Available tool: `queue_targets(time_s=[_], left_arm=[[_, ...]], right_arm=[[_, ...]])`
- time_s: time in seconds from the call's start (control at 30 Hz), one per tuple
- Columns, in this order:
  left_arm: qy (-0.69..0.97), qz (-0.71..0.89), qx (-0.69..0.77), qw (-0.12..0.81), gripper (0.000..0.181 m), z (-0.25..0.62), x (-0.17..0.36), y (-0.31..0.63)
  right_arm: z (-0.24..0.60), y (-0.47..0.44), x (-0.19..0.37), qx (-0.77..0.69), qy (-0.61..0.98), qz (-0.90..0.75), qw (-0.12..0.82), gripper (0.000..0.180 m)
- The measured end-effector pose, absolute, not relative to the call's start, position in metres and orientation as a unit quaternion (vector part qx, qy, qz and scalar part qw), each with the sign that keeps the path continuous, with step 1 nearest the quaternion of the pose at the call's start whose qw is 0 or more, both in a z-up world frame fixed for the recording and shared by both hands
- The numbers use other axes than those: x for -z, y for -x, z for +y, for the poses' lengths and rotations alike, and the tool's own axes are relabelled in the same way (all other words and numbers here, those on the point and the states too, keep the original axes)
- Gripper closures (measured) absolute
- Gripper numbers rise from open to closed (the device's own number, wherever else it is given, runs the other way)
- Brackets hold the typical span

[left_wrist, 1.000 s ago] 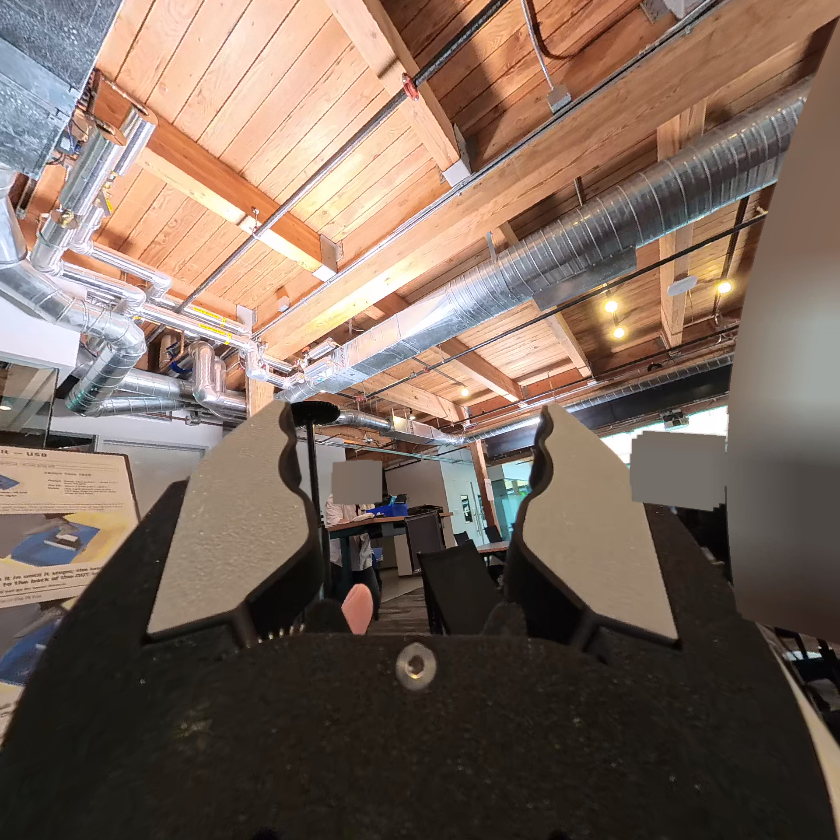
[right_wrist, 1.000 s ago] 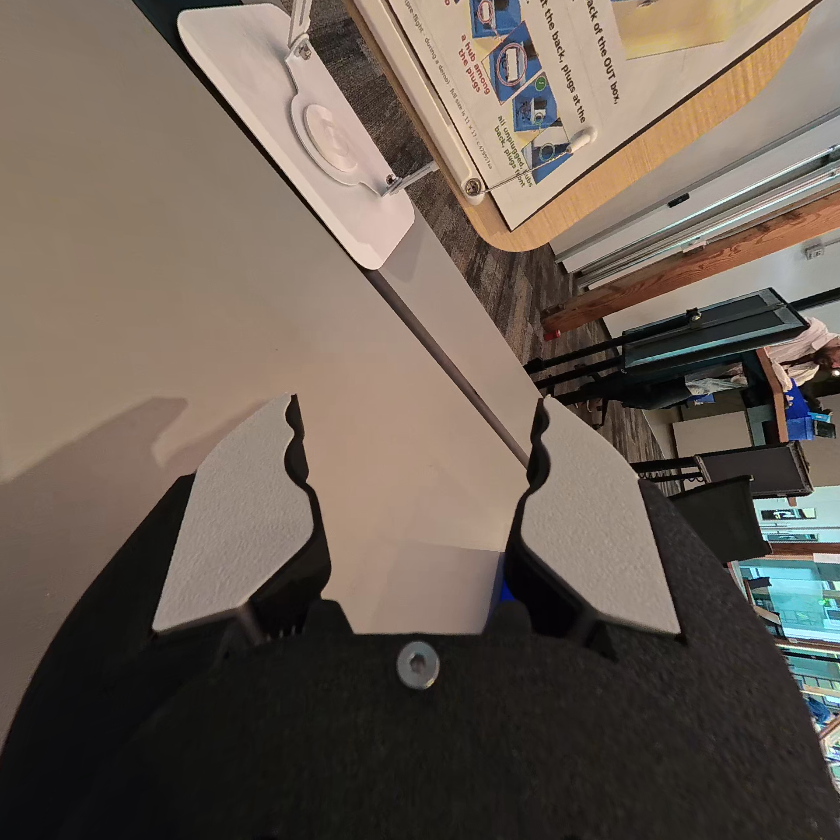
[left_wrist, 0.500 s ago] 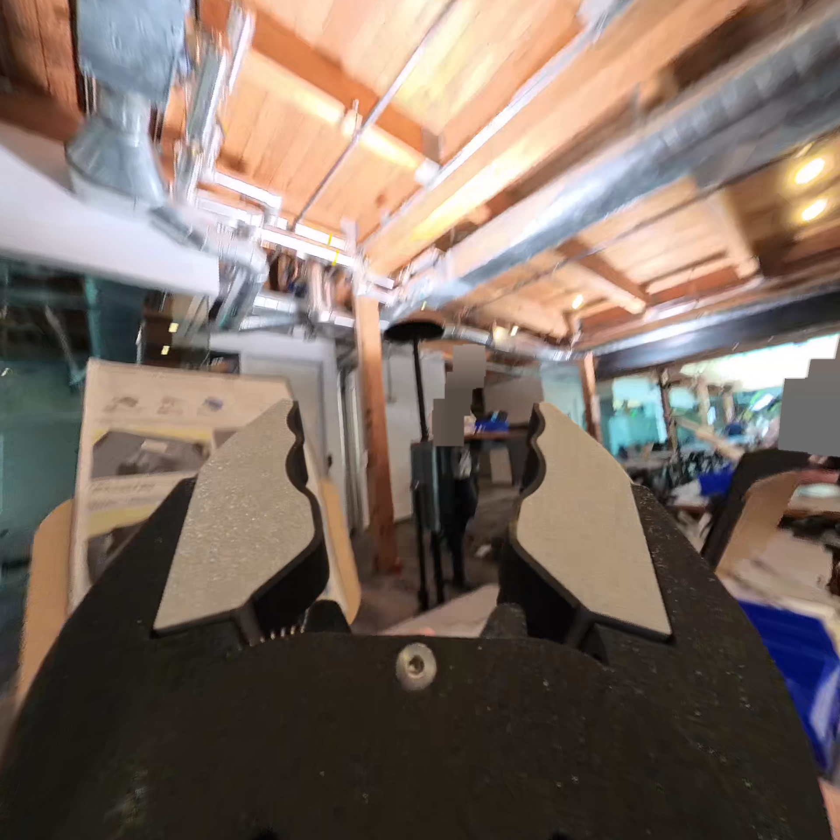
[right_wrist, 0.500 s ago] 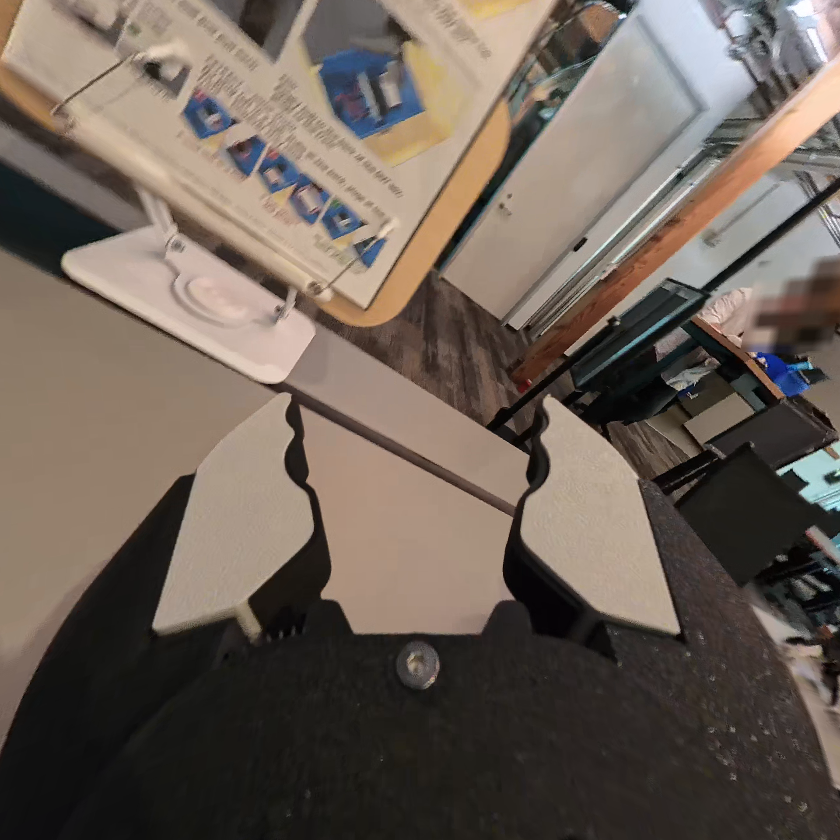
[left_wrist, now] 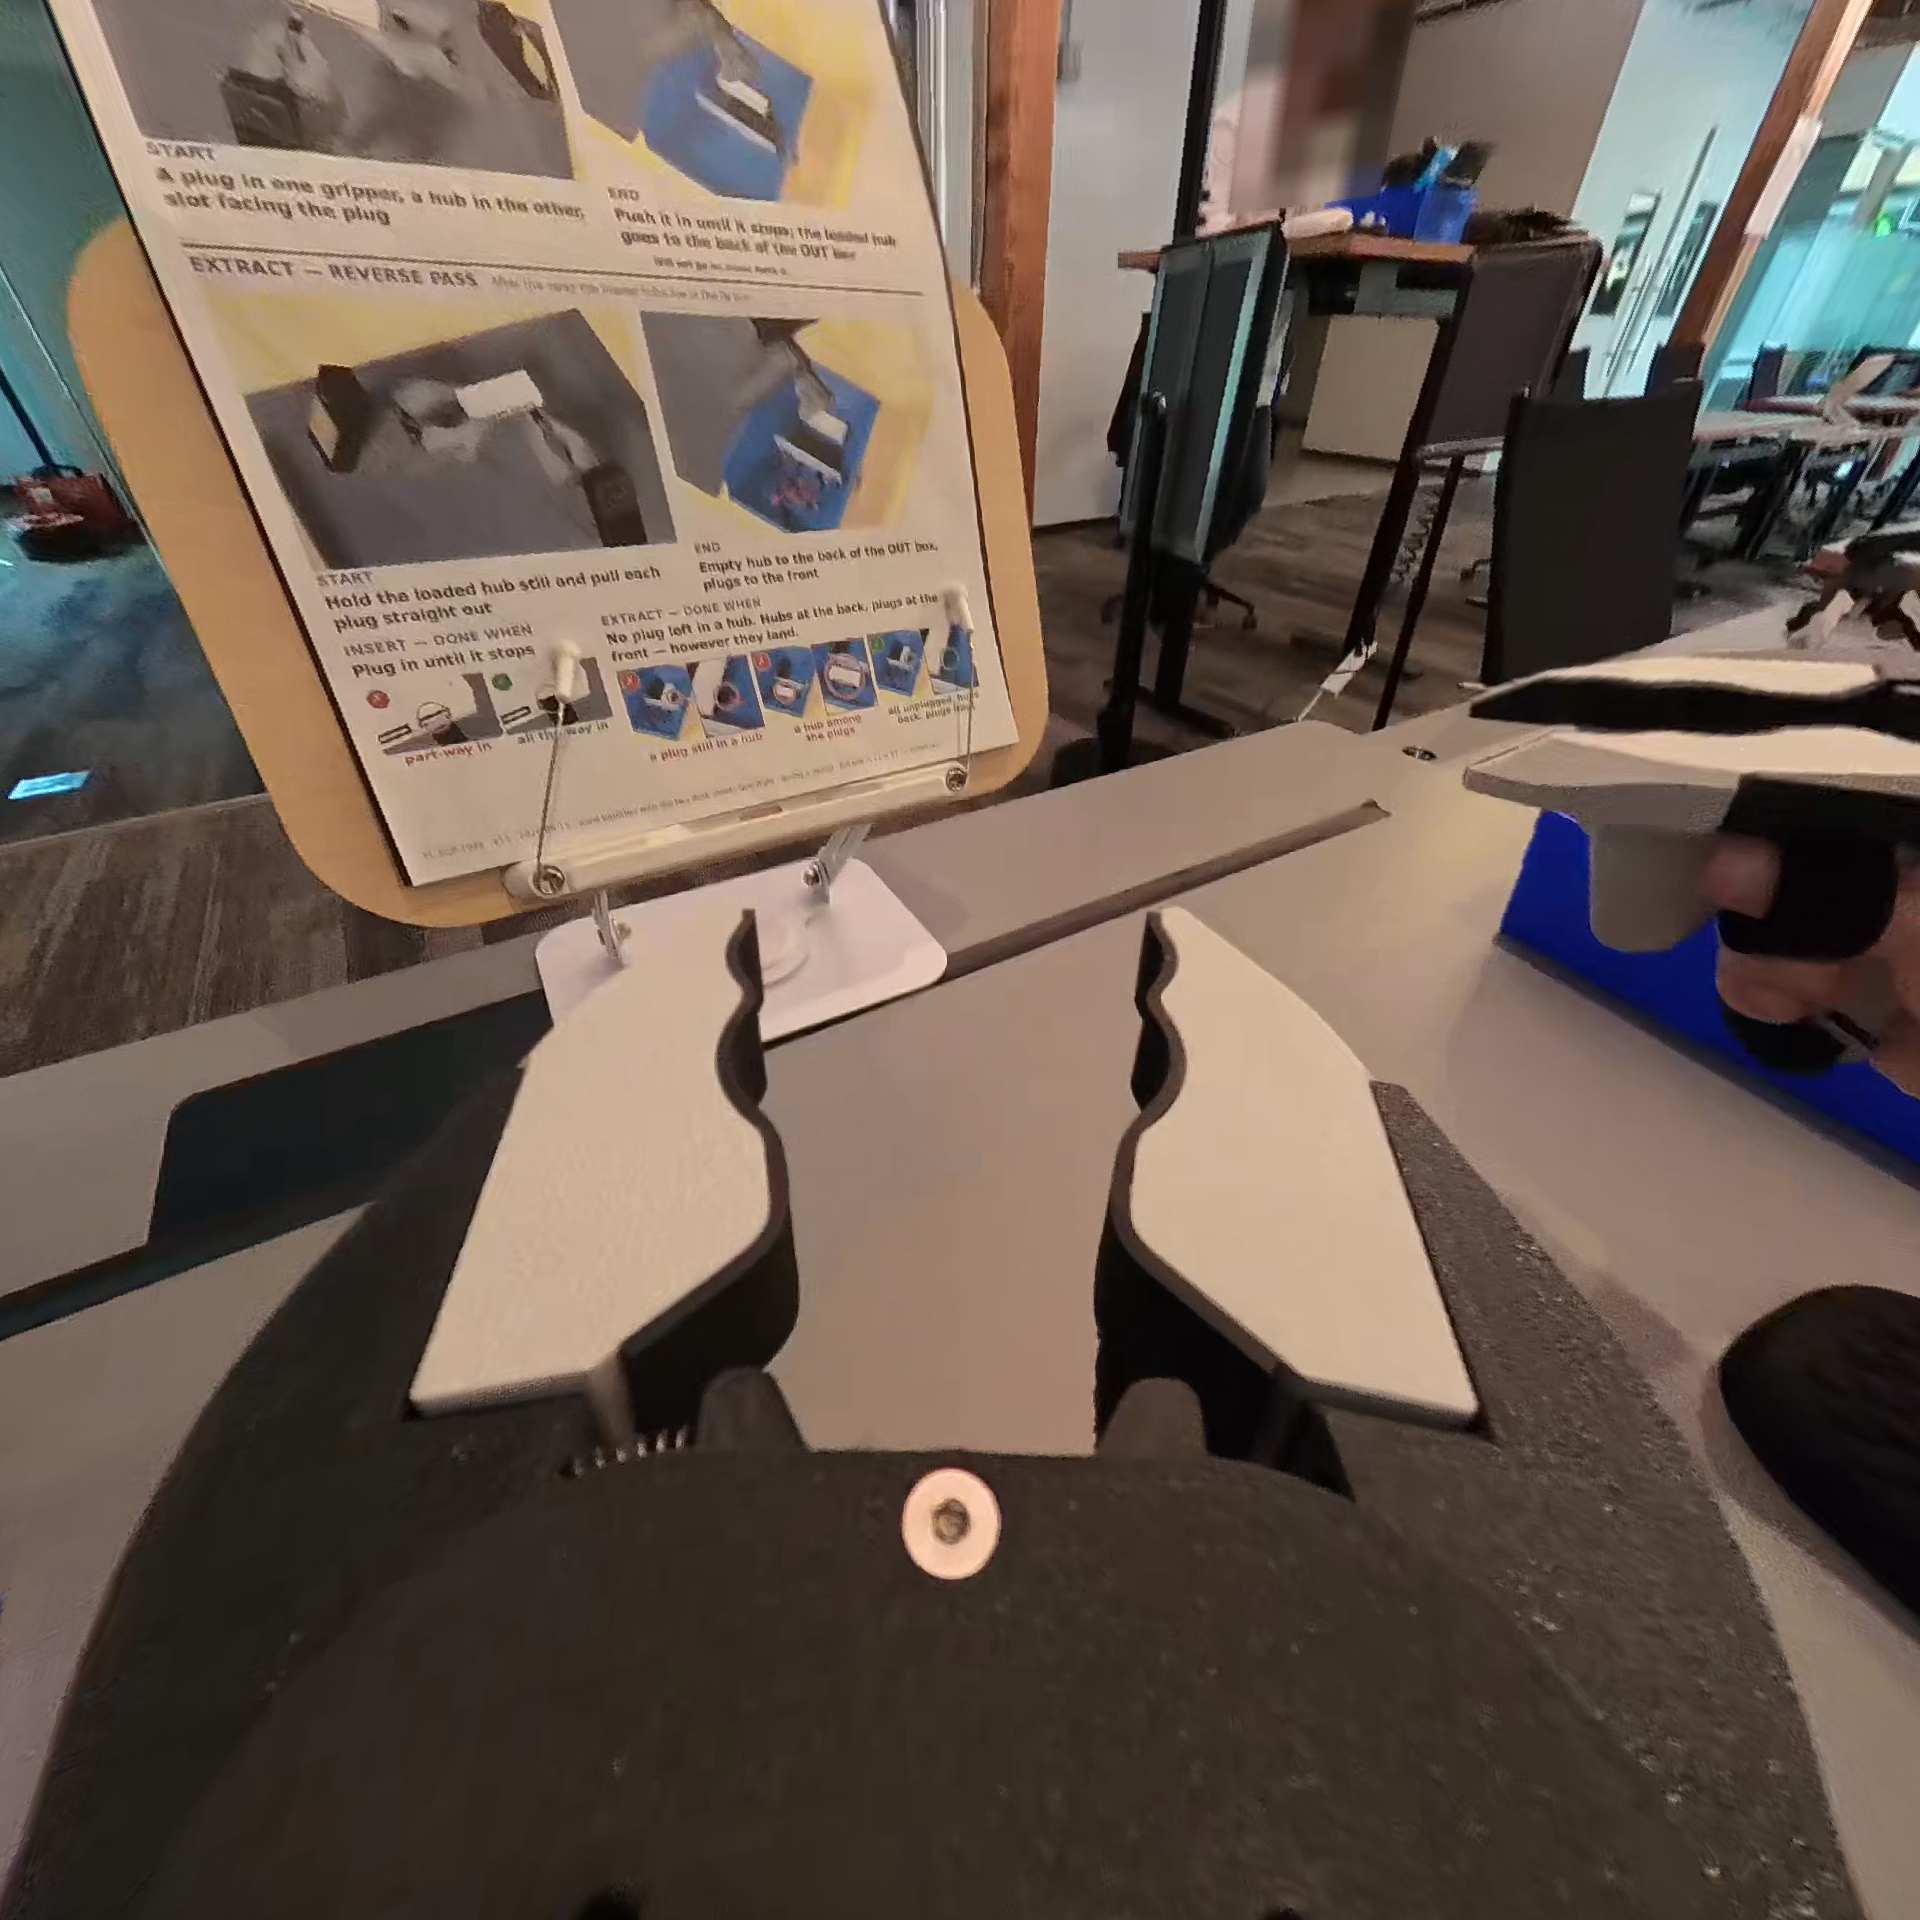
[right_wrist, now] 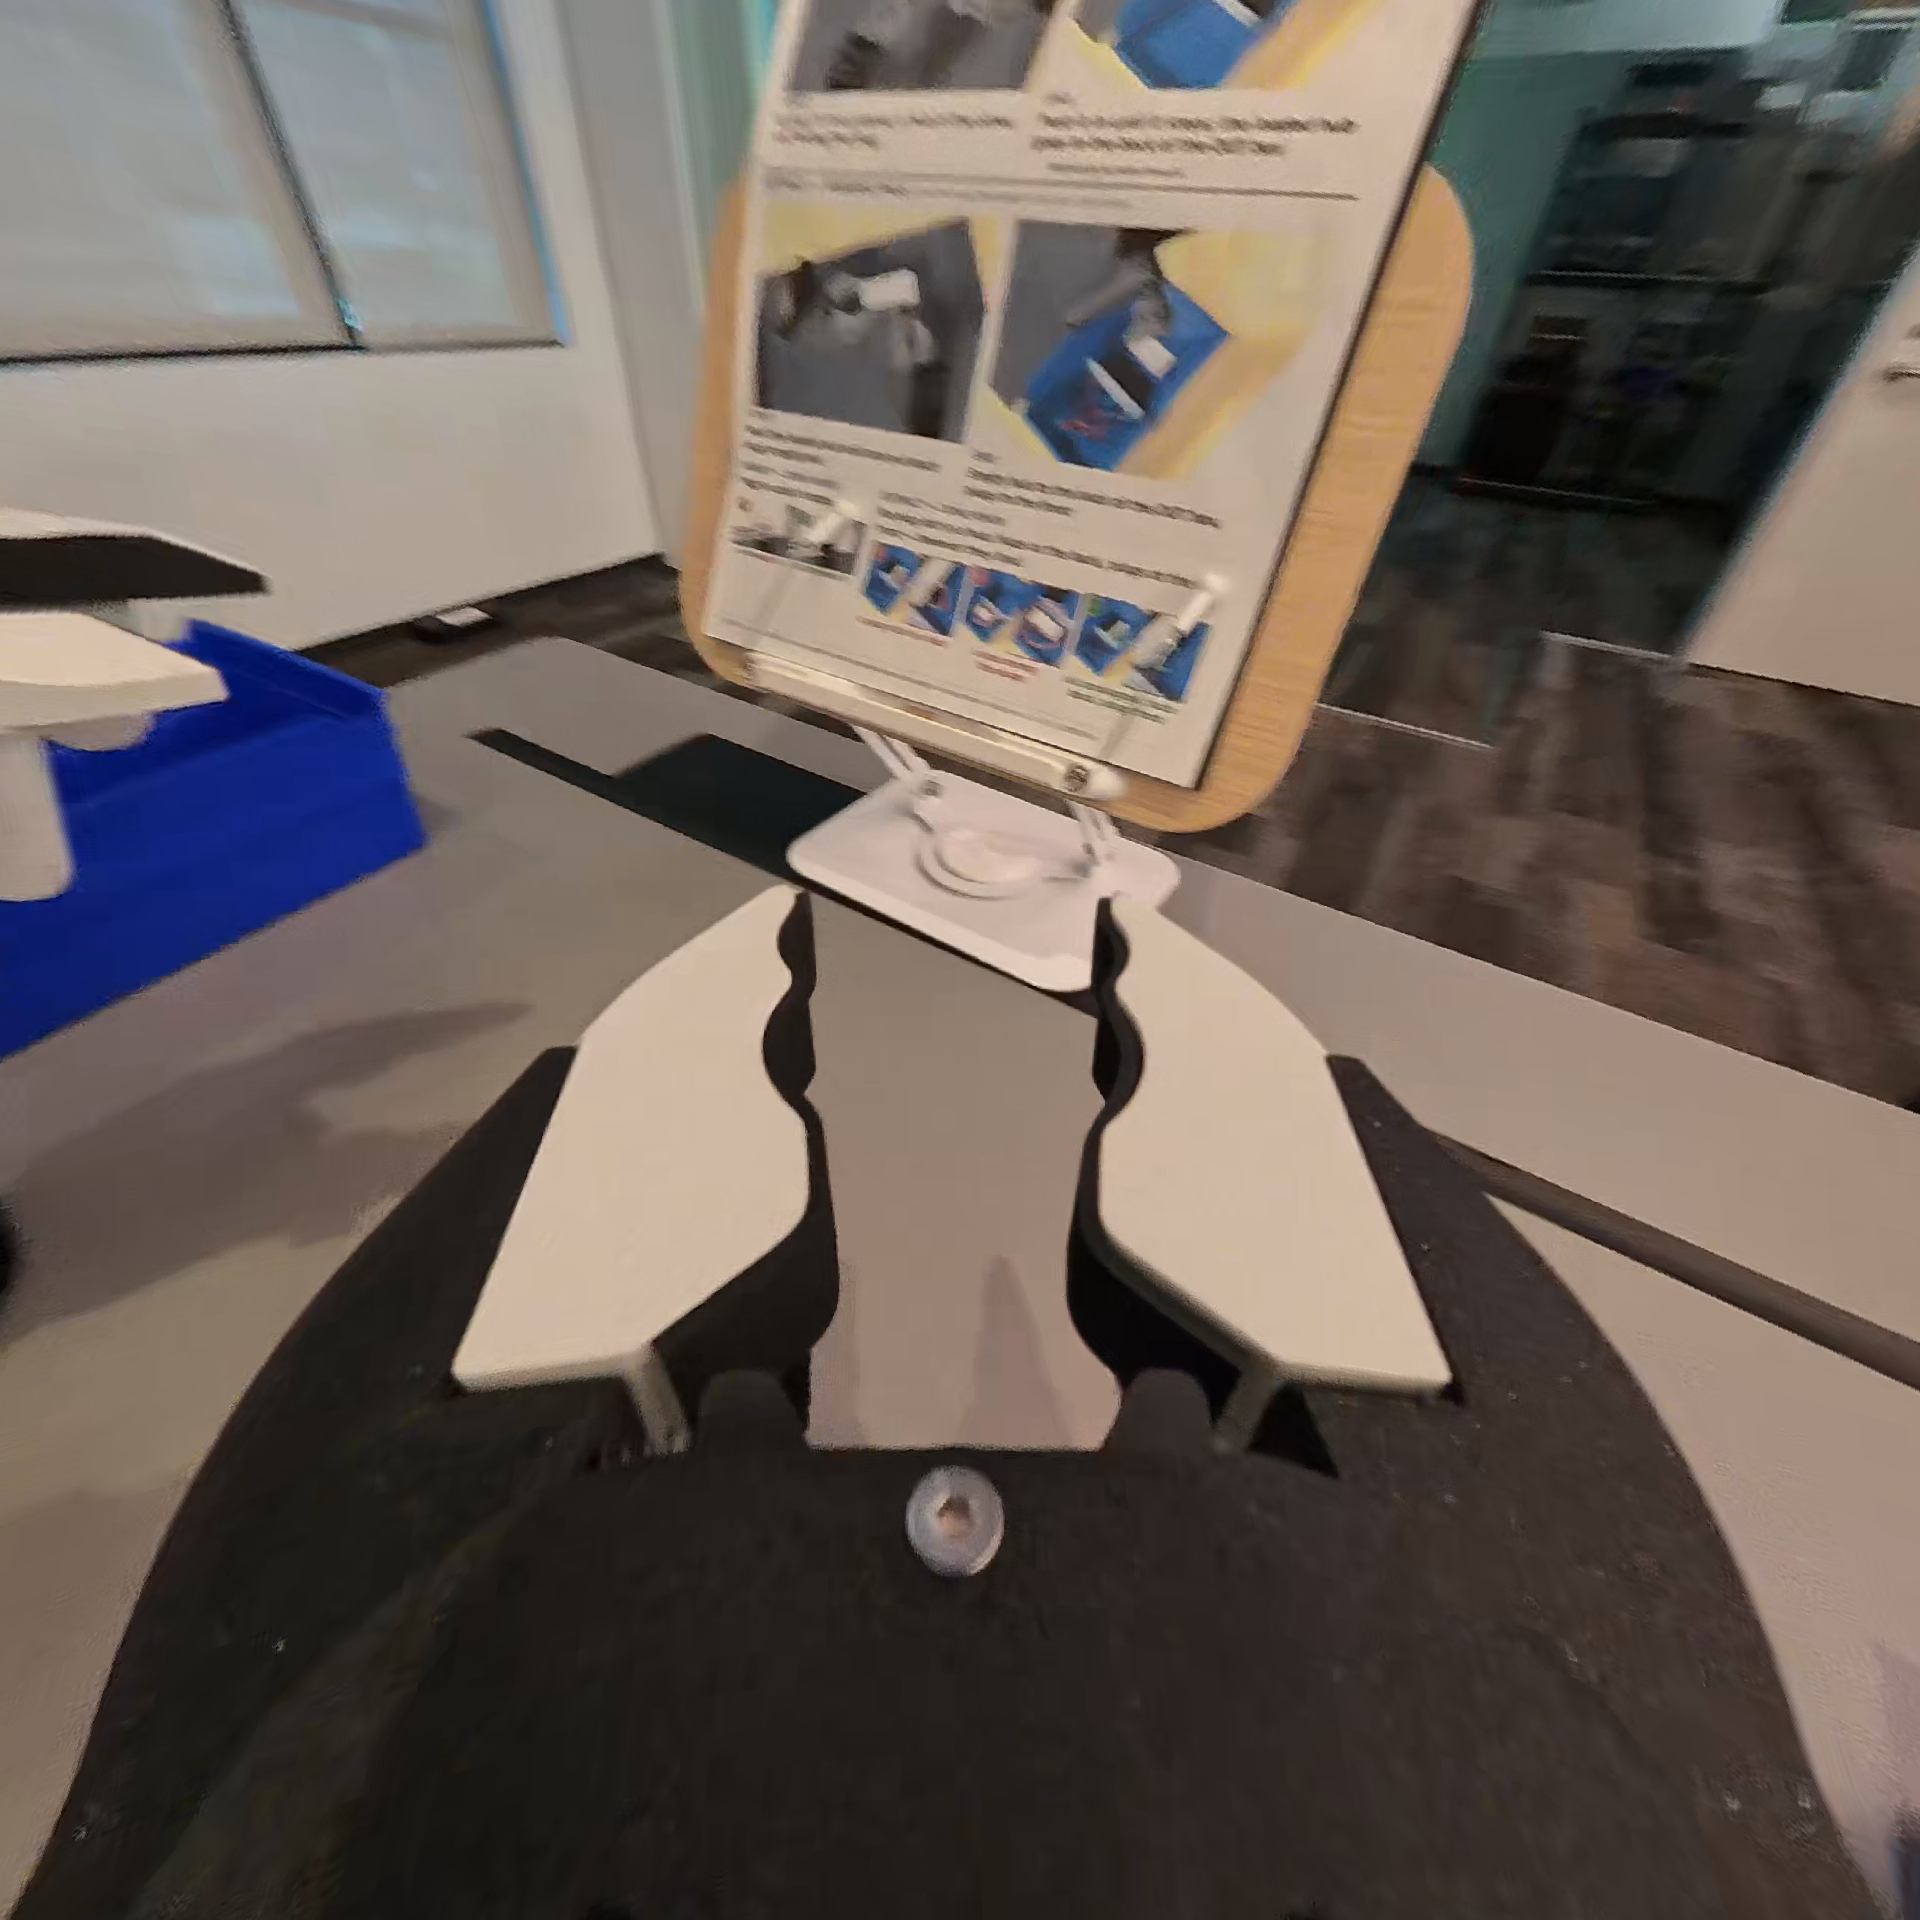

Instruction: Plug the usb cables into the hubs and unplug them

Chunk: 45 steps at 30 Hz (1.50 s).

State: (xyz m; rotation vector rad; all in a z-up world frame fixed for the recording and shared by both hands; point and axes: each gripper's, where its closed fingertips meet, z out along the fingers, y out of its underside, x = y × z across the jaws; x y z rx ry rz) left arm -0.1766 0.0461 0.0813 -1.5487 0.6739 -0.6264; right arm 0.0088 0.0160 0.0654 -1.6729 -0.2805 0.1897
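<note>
Hovering over the grey table, my left gripper and right gripper both stand spread apart — nothing between the fingers. I see no cables or hubs — only a blue bin and a sheet on a stand.

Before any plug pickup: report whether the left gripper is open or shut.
Open. The left gripper shows a wide gap between its fingers, only bare grey table visible through it.
</note>
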Motion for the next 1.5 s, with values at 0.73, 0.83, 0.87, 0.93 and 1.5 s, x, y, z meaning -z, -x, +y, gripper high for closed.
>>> queue_targets(time_s=[0.73,0.83,0.87,0.93,1.5], left_arm=[[0.774,0.528,-0.009,0.349,0.123,0.074,0.023,0.507],[0.776,0.555,-0.013,0.300,0.117,0.085,0.047,0.514],[0.773,0.567,-0.028,0.283,0.117,0.090,0.056,0.519],[0.772,0.585,-0.043,0.247,0.118,0.099,0.074,0.526],[0.765,0.628,0.049,0.134,0.142,0.112,0.127,0.516]], right_arm=[[-0.014,0.044,-0.073,-0.141,0.719,-0.289,0.616,0.135],[-0.010,0.049,-0.060,-0.147,0.729,-0.300,0.597,0.135],[-0.008,0.051,-0.056,-0.150,0.733,-0.300,0.593,0.136],[-0.004,0.053,-0.050,-0.153,0.739,-0.303,0.583,0.136],[0.008,0.059,-0.017,-0.147,0.765,-0.317,0.542,0.137]])
